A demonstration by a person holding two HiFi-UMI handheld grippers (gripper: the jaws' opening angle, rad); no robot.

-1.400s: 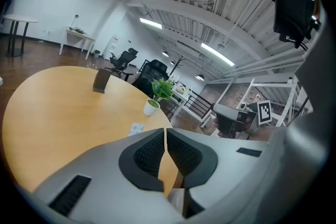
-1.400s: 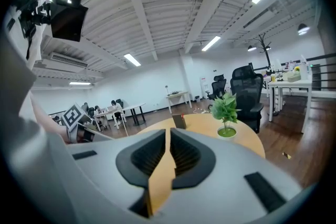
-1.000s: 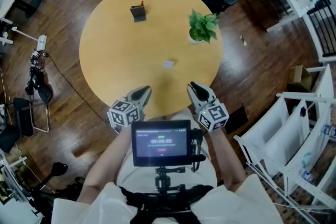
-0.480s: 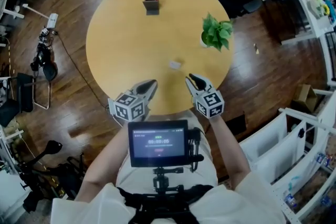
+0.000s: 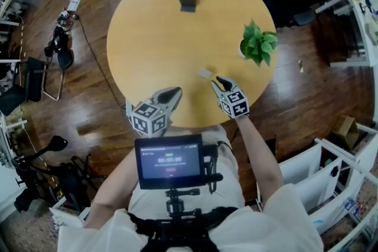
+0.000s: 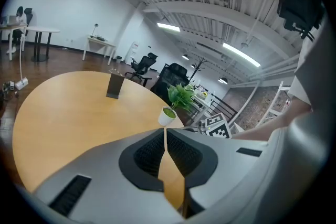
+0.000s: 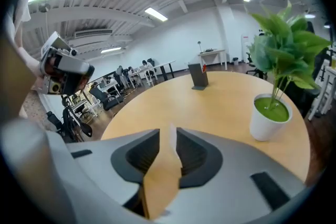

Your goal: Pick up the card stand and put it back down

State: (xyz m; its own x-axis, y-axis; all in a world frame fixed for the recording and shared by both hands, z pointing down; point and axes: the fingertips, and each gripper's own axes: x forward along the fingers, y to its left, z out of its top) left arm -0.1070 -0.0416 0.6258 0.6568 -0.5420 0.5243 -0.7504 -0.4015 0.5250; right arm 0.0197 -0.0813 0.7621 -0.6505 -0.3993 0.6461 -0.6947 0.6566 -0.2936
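Note:
The card stand (image 5: 188, 0) is a small dark grey holder with a red edge, upright at the far side of the round wooden table (image 5: 147, 44). It also shows in the left gripper view as card stand (image 6: 114, 85) and in the right gripper view as card stand (image 7: 198, 76). My left gripper (image 5: 175, 91) hovers at the near edge, and its jaws meet at the tips, left gripper (image 6: 165, 131). My right gripper (image 5: 218, 80) is over the near right of the table. Its jaws are opening, with only bare table in the narrow gap, right gripper (image 7: 171, 134).
A potted green plant (image 5: 258, 47) stands at the table's right edge, close to my right gripper. A small white piece (image 5: 205, 74) lies just ahead of that gripper. A screen (image 5: 169, 159) is mounted at my chest. Chairs and gear stand on the floor at left (image 5: 56, 56).
My right gripper has moved forward over the table toward the small white piece. The left gripper stays at the near edge. The whole view has shifted.

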